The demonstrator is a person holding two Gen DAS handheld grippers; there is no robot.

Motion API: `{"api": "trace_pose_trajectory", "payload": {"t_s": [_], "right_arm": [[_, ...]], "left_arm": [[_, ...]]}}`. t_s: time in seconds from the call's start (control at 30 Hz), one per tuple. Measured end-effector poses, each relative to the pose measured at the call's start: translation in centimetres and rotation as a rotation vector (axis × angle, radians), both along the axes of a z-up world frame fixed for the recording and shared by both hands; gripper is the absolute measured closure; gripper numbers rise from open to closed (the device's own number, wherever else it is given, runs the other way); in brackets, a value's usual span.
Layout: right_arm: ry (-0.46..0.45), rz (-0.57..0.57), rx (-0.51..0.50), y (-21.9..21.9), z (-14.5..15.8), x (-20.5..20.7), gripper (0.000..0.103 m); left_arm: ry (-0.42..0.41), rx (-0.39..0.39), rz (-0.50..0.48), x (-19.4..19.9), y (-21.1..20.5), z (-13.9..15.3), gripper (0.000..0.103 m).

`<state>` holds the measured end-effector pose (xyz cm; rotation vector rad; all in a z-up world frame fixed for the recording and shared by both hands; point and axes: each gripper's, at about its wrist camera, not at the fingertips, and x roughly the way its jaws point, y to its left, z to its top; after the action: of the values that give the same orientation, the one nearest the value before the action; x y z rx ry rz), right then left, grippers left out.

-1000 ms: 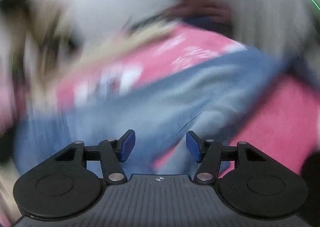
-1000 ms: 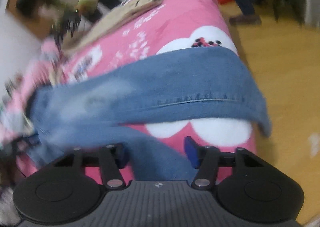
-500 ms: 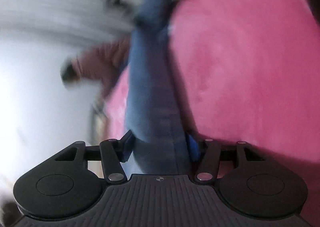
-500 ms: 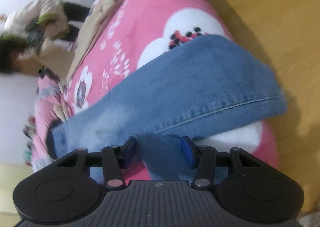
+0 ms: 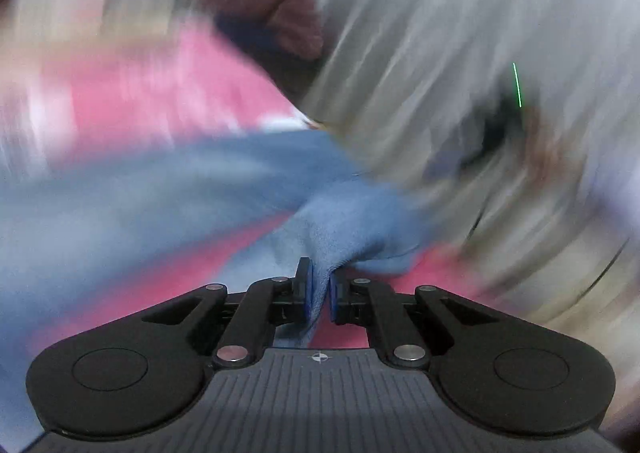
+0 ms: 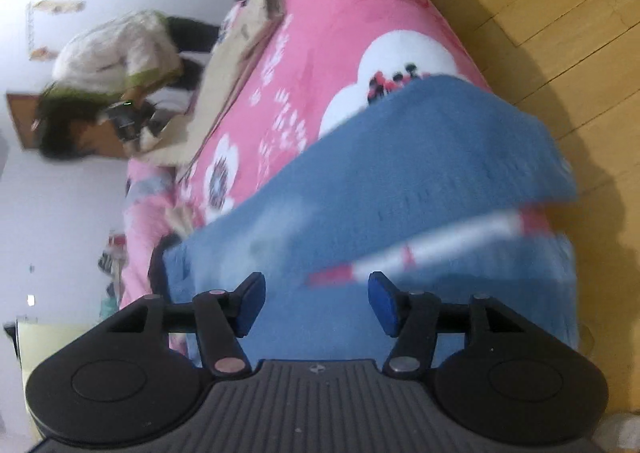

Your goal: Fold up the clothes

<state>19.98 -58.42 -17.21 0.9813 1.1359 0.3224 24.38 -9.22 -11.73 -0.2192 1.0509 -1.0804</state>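
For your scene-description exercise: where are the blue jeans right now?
In the right wrist view the jeans lie across the pink floral blanket, beside the wooden floor. In the left wrist view the left gripper pinches a fold.

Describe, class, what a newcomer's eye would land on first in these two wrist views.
The blue jeans stand out first, spread across the pink flowered bedspread in the right wrist view. In the blurred left wrist view, the left gripper is pinched shut on a fold of the denim, while the right gripper hangs open above it. A person in white bends at the far bedside.
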Motion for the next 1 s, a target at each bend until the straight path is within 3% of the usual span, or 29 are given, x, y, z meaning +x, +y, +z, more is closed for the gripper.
{"api": "trace_pose_trajectory", "payload": {"t_s": [0.07, 0.13, 0.2, 0.3, 0.4, 0.47, 0.53, 0.77, 0.93, 0.97, 1.0], "right_arm": [[0.012, 0.018, -0.106, -0.2, 1.1, -3.7, 0.039], [0.036, 0.056, -0.181, 0.7, 0.8, -6.7, 0.031], [0.067, 0.079, -0.212, 1.9, -0.4, -9.4, 0.028], [0.139, -0.006, -0.095, 2.9, -4.7, -13.3, 0.024], [0.236, -0.233, 0.119, 2.2, -10.2, -17.8, 0.023], [0.234, -0.366, 0.257, 1.0, -12.0, -20.0, 0.023], [0.193, -0.453, 0.333, -0.3, -12.4, -21.1, 0.022], [0.156, -0.772, 0.338, -5.6, -15.0, -19.8, 0.008], [0.135, -0.846, 0.632, -4.9, -20.7, -16.3, 0.006], [0.132, -0.874, 0.685, -4.1, -21.4, -15.7, 0.009], [0.121, -0.888, 0.673, -3.6, -21.3, -15.4, 0.028]], "left_arm": [[0.333, -0.073, 0.087, 2.6, 0.9, -3.3, 0.096], [0.647, -0.13, 0.171, 4.8, 1.6, -7.7, 0.096], [0.781, -0.132, 0.231, 5.3, 1.9, -10.4, 0.096], [0.583, 0.046, 0.054, 2.7, -0.4, -8.9, 0.085], [0.322, 0.316, -0.233, -2.7, -4.1, -5.5, 0.064], [0.152, 0.442, -0.308, -5.9, -5.1, -3.6, 0.062], [0.055, 0.472, -0.306, -7.7, -4.9, -2.0, 0.051], [0.132, 0.329, -0.014, -6.7, 2.8, 0.7, 0.047], [0.224, 0.273, 0.236, -6.2, 8.5, 0.4, 0.047], [0.255, 0.259, 0.278, -6.2, 9.7, 0.4, 0.047], [0.285, 0.25, 0.322, -6.3, 10.6, 0.1, 0.047]]}}
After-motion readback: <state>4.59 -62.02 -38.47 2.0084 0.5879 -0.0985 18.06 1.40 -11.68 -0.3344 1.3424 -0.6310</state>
